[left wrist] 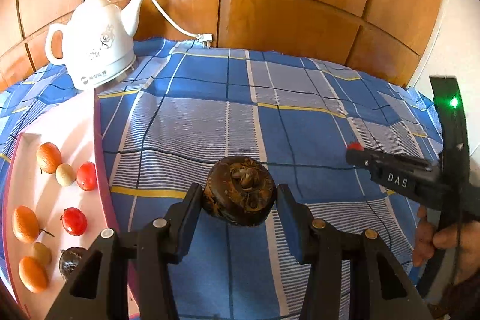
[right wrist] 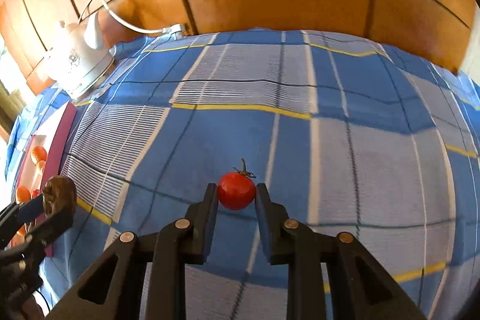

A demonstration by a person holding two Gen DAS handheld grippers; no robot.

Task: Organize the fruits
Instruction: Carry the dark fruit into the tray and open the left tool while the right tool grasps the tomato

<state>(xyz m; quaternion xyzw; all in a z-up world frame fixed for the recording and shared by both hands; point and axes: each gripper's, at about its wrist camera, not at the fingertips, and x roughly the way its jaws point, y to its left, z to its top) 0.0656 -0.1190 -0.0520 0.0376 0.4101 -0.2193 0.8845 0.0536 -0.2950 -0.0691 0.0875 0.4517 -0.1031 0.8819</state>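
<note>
1. Your left tongs (left wrist: pixel 240 197) are closed part-way on a dark brown, flattish round fruit (left wrist: pixel 240 190). The left pad touches its side; at the right pad a sliver of cloth seems to show, so I judge the fruit held, not certainly clamped on both sides.
2. Your right tongs (right wrist: pixel 237 192) are nearly shut on a small red tomato (right wrist: pixel 236 191), both pads against its sides, stem pointing away from you. It sits low over the blue checked cloth (left wrist: pixel 270 116); I cannot tell whether it is lifted clear.
3. The pink tray (left wrist: pixel 100 146) lies at the left edge of the table, just in front of the white kettle (left wrist: pixel 96 50).
4. Already in the tray: three orange fruits, two red tomatoes, two pale round fruits and one dark fruit near the lower end, loosely spread.
5. By my reading the task is nearly finished: no other loose fruit shows on the cloth in either view.
6. What remains is bringing these two pieces over the tray's raised rim and setting them down.
</note>
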